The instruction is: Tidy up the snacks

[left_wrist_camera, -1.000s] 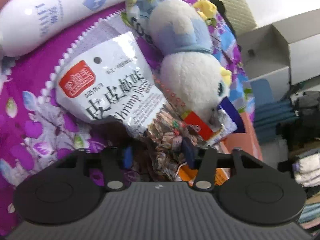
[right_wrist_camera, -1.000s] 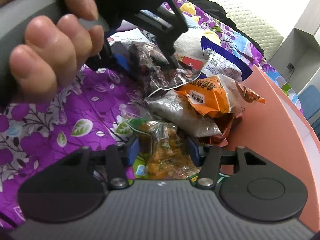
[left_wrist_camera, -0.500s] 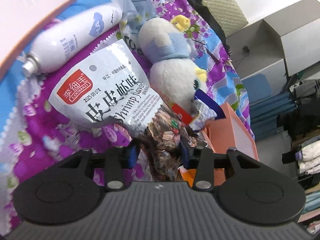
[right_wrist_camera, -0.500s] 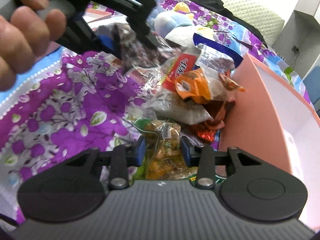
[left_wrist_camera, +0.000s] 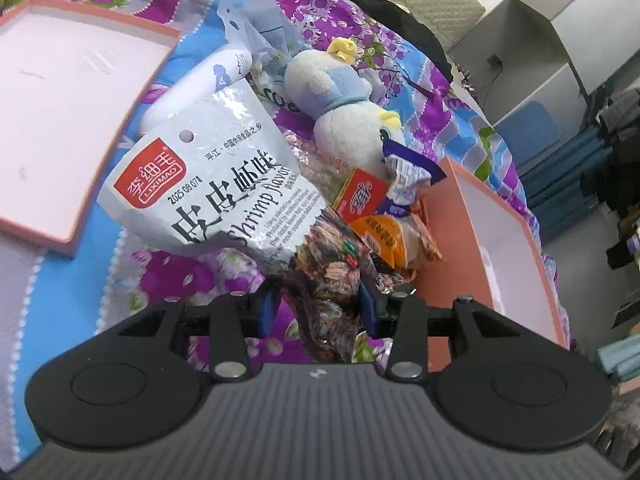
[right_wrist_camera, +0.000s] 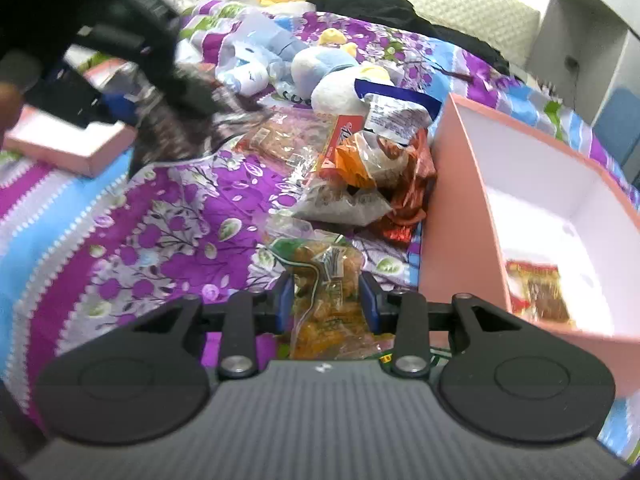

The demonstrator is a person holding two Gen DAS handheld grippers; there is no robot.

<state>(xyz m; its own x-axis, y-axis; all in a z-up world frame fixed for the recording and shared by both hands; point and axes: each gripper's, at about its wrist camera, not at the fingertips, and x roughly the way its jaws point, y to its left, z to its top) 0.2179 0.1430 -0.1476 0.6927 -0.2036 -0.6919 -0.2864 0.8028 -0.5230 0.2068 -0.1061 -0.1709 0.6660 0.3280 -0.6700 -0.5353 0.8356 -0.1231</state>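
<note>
My left gripper (left_wrist_camera: 316, 308) is shut on a clear bag of dark brown wrapped sweets (left_wrist_camera: 332, 280), held above the flowered bedspread. A silver shrimp-flavour bag (left_wrist_camera: 208, 188) shows just beyond it; I cannot tell if it hangs along. The right wrist view shows this gripper (right_wrist_camera: 156, 100) blurred at upper left, the dark bag (right_wrist_camera: 176, 132) dangling. My right gripper (right_wrist_camera: 326, 300) is shut on a clear bag of orange-yellow snacks (right_wrist_camera: 328, 292), left of the pink box (right_wrist_camera: 460, 200). A red and yellow packet (right_wrist_camera: 536, 292) lies inside the box.
A heap of snack bags (right_wrist_camera: 360, 168) lies against the box's left wall. Behind it are a plush toy (left_wrist_camera: 344, 108) and a white bottle (left_wrist_camera: 192, 92). The pink lid (left_wrist_camera: 60, 100) lies open-side up at the left. Grey cabinets stand past the bed.
Both grippers have risen from the bedspread with their bags and closed tighter on them. The box's inside and the pink lid have come into view.
</note>
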